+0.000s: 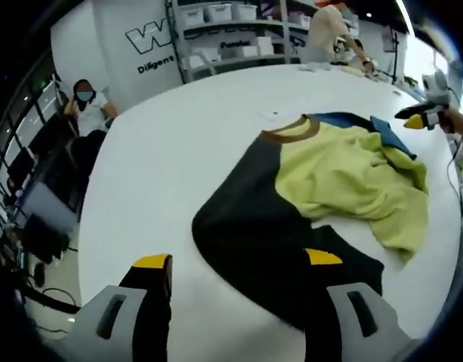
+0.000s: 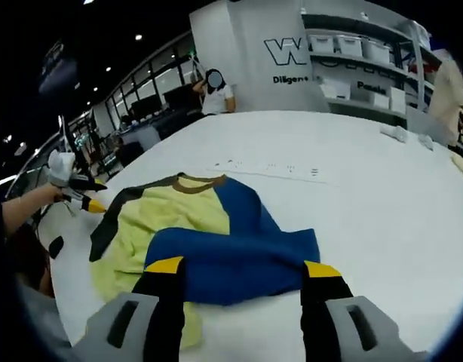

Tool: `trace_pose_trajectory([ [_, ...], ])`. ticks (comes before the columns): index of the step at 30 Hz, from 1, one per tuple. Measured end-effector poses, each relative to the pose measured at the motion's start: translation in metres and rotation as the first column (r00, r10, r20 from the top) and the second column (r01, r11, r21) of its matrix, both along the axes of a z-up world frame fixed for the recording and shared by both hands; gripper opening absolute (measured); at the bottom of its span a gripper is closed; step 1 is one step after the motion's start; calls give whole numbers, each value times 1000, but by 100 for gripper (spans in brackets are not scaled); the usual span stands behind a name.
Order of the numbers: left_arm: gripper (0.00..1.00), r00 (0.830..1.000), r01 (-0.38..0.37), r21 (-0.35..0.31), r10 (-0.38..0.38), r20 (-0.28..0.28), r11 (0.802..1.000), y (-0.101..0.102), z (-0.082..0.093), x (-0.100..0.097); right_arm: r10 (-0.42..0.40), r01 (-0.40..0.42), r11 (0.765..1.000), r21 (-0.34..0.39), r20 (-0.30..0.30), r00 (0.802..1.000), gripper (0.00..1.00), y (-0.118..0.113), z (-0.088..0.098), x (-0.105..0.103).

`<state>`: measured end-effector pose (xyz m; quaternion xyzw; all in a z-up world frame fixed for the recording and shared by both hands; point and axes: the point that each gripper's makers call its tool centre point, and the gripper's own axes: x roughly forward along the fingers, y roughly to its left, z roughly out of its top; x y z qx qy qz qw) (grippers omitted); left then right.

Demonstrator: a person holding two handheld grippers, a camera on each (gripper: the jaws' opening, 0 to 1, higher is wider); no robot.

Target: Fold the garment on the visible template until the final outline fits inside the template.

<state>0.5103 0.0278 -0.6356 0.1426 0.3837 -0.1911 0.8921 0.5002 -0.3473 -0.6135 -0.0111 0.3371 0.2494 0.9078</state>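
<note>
Garment (image 2: 209,234), rumpled, yellow-blue-black

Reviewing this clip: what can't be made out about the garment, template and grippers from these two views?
- Template: faint marks on the table beyond the garment, too small to read as an outline.
- Garment's near hem: cut off behind the right gripper.
- Dark half: partly hidden by the left gripper.
- Wall lettering: cropped.

Lab workspace, white table (image 2: 382,196), bin-stacked shelves (image 1: 224,34), logo wall (image 2: 292,56)
</note>
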Motion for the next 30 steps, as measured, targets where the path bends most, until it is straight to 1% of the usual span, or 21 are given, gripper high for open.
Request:
trace_pose_trajectory([
  [2,72,1000,21,-18,-21,8,1000,-12,2,-6,28,-28,1000,-9,5,1000,63,10,0,-5],
  [3,75,1000,8,-29,-8,15,1000,-17,4,-10,61,-60,998,-25,10,998,63,17,0,-10],
  [4,76,1000,16,-40,-15,25,999,-22,5,-11,76,-75,997,-27,14,997,62,22,0,-12],
  [5,78,999,9,-54,-7,41,998,-25,7,-11,95,-95,995,-28,9,995,61,27,-1,-16],
  [6,78,999,6,-67,-3,52,998,-30,8,-13,97,-97,995,-24,9,995,61,32,-1,-18],
  [10,77,998,32,-73,-28,57,997,-44,7,-20,142,-142,990,-11,6,990,60,47,-4,-27],
  [11,76,998,27,-78,-23,53,997,-45,6,-21,153,-153,988,-14,0,988,60,51,-6,-30],
  [12,75,998,24,-85,-19,52,996,-47,6,-23,156,-156,988,-17,2,988,59,52,-8,-29],
  [14,74,998,15,-93,-10,56,996,-52,4,-25,174,-174,984,-28,6,985,55,56,-10,-32],
  [16,70,999,-15,-102,20,50,995,-55,0,-28,185,-185,982,-34,7,983,49,61,-13,-34],
  [18,64,998,-15,-121,21,53,993,-61,-4,-29,191,-191,981,-45,5,982,42,64,-16,-35],
  [20,59,998,-27,-122,34,54,992,-64,-6,-29,199,-199,979,-48,4,980,36,67,-20,-36],
  [23,49,996,-51,-108,58,66,993,-60,-11,-23,205,-205,977,-59,4,979,30,72,-23,-38],
  [24,46,994,-71,-103,79,70,992,-56,-13,-19,208,-207,976,-71,8,978,29,73,-24,-39],
  [25,44,993,-82,-101,90,71,991,-54,-15,-17,209,-208,975,-79,7,978,27,73,-26,-39],
  [26,41,991,-99,-113,108,74,989,-51,-15,-14,208,-207,975,-81,12,978,26,74,-26,-39],
  [28,35,991,-96,-122,107,80,988,-51,-17,-11,206,-204,976,-81,13,979,20,75,-26,-38],
  [30,26,991,-90,-104,99,86,991,-49,-19,-8,209,-206,974,-98,24,978,11,75,-28,-38],
])
